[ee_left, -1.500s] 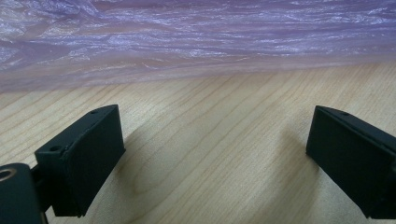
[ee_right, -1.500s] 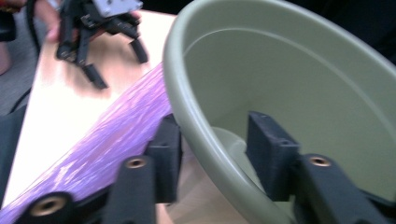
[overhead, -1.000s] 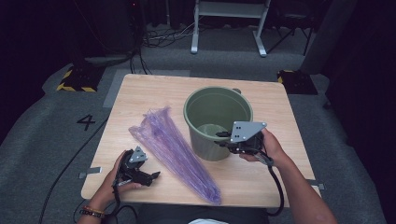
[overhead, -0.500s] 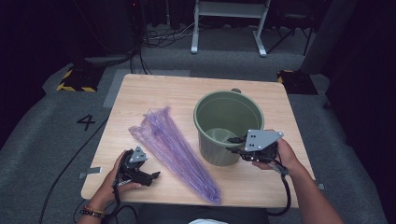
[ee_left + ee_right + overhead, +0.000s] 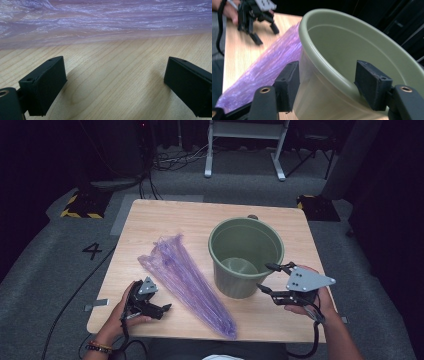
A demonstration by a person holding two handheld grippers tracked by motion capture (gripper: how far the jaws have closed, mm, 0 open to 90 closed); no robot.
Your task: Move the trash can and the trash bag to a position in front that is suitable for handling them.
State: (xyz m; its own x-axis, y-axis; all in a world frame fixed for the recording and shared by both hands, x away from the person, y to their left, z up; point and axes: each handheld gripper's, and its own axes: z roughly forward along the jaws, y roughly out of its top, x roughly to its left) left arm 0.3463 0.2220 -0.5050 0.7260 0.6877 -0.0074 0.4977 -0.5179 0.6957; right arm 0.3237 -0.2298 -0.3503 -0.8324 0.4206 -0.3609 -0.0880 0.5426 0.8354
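Beside the right hand-held gripper (image 5: 267, 278), the green bucket (image 5: 246, 255) stands upright on the bench (image 5: 165, 217), its rim between jaws that have just been spreading apart and press on nothing. The purple plastic bag (image 5: 185, 280) lies between the two hands, its long axis running diagonally from bench middle to the near edge. The left hand-held gripper (image 5: 162, 309), jaws spread and empty, rests just beside it (clearly the nearer). Around lie grey carpet and dark room.
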